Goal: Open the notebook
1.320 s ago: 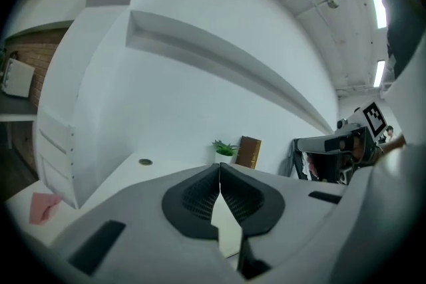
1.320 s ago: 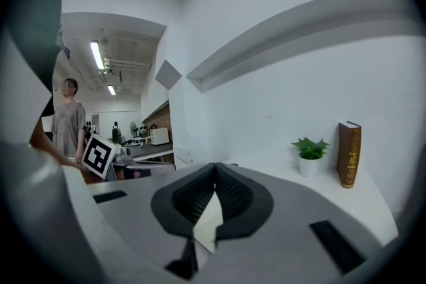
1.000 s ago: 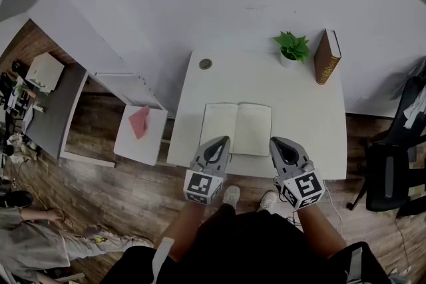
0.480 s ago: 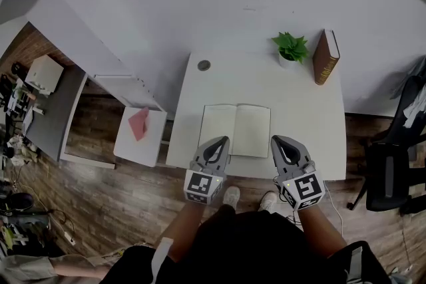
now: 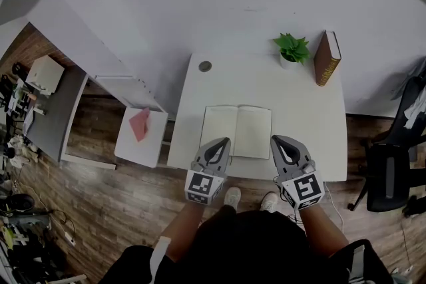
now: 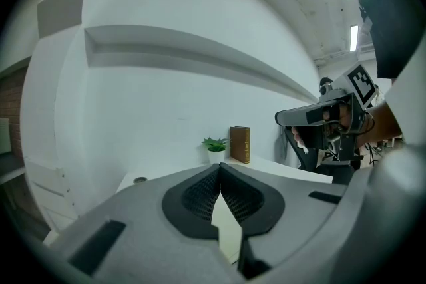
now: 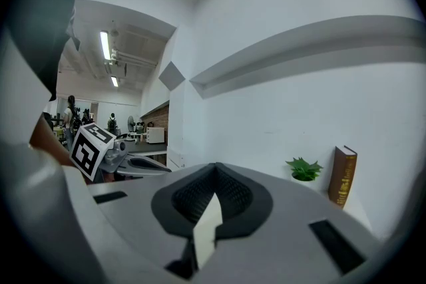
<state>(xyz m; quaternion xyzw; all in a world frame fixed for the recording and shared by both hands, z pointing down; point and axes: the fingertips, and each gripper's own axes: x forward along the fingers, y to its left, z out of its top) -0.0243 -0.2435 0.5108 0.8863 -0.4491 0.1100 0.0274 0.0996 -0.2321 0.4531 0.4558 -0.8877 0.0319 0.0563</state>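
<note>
The notebook [image 5: 236,131] is lying open and flat on the white desk [image 5: 306,116], near the front edge, with its 2 pale pages facing up. The left gripper [image 5: 218,143] is hovering over the front edge of the desk with its tip at the notebook's near left corner. The right gripper [image 5: 283,142] is sitting just beside the notebook's near right corner. Whether either tip is touching the paper cannot be told.

In the left gripper view, the left gripper's [image 6: 219,166] jaws are meeting at their tips and holding nothing. In the right gripper view, the right gripper's [image 7: 214,166] jaws are likewise pressing together, with nothing gripped between them.

At the back of the desk, a small green plant [image 5: 291,48] in a white pot is standing just beside an upright brown book [image 5: 326,56]. A small round disc [image 5: 205,66] is sitting at the back left corner. A black chair [image 5: 389,176] is standing to the right of the desk.
</note>
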